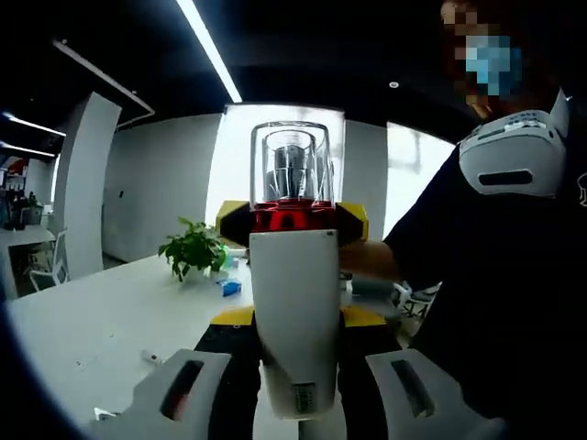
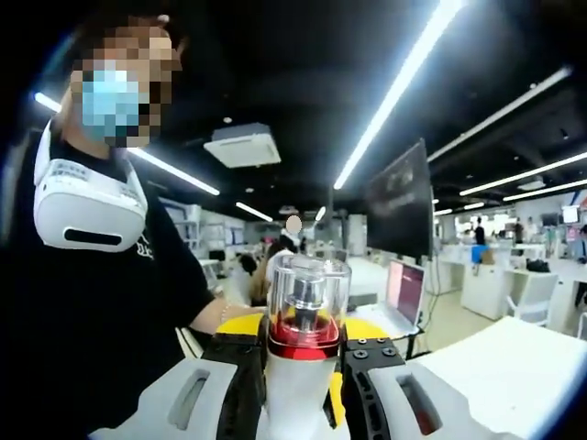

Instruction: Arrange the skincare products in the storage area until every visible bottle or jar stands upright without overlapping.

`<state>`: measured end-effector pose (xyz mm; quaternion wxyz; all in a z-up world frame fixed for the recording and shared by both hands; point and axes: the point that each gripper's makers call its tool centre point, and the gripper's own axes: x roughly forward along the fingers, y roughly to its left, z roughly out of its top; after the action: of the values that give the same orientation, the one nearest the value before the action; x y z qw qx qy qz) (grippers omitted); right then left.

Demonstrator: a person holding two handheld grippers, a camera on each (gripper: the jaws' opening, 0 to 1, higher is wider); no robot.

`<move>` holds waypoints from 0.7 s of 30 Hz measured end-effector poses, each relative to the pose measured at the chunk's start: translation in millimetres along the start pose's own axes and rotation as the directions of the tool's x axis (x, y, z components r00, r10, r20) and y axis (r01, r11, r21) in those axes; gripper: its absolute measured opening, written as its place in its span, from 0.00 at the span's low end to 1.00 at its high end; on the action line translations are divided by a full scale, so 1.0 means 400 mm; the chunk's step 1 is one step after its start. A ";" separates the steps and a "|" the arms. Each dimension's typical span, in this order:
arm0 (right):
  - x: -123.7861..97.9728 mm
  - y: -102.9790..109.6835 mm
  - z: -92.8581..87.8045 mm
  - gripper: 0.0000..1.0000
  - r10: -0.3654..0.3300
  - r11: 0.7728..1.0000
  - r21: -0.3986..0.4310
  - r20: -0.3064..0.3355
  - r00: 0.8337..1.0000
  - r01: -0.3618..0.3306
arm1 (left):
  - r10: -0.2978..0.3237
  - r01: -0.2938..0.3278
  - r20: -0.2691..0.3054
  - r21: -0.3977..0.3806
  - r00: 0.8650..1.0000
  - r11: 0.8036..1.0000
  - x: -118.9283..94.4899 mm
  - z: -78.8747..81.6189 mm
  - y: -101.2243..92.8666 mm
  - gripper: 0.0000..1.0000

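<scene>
Both claws pinching one white pump bottle (image 1: 295, 312), held up off the counter (image 1: 101, 321): left claw (image 1: 295, 390) gripping its body, right claw (image 2: 298, 385) closing on it below the red collar, probably from the opposite side. Clear cap (image 2: 307, 298) pointing away. Potted plant (image 1: 194, 247) sitting well behind on the counter.

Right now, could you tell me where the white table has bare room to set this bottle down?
In the left gripper view, the white table lies bare left of the held bottle, from the potted plant toward the near edge, apart from one small item. Around the plant it is crowded: a blue item lies beside it.
</scene>
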<state>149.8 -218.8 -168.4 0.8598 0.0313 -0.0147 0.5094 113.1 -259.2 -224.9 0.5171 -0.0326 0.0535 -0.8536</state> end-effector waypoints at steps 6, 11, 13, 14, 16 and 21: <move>-0.004 0.013 -0.007 0.21 0.006 1.000 0.014 0.001 1.000 -0.006 | -0.001 0.001 -0.020 0.023 1.000 1.000 0.010 -0.008 -0.006 0.27; -0.022 0.007 -0.003 0.19 -0.009 1.000 -0.017 0.059 0.998 0.010 | 0.024 -0.023 -0.020 0.038 1.000 0.999 0.009 -0.004 0.002 0.27; -0.022 0.005 -0.013 0.19 -0.010 1.000 -0.016 0.060 0.998 0.011 | 0.051 -0.051 0.014 0.011 0.999 0.999 0.013 0.001 0.014 0.29; -0.020 0.006 -0.017 0.19 -0.011 1.000 -0.019 0.060 0.998 0.012 | 0.040 -0.040 0.017 0.009 0.999 0.999 0.016 -0.001 0.008 0.28; -0.017 0.004 -0.033 0.19 -0.012 1.000 -0.024 0.050 0.999 0.013 | 0.055 -0.055 0.004 0.015 0.998 0.998 0.019 -0.014 0.009 0.31; -0.036 -0.015 -0.065 0.19 -0.029 1.000 -0.011 0.043 0.999 0.029 | 0.142 -0.141 -0.038 0.033 0.989 0.989 0.008 -0.056 0.038 0.40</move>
<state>148.2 -232.4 -195.5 0.8667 0.0375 -0.0357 0.4960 122.6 -267.8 -249.2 0.5756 -0.0035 0.0531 -0.8160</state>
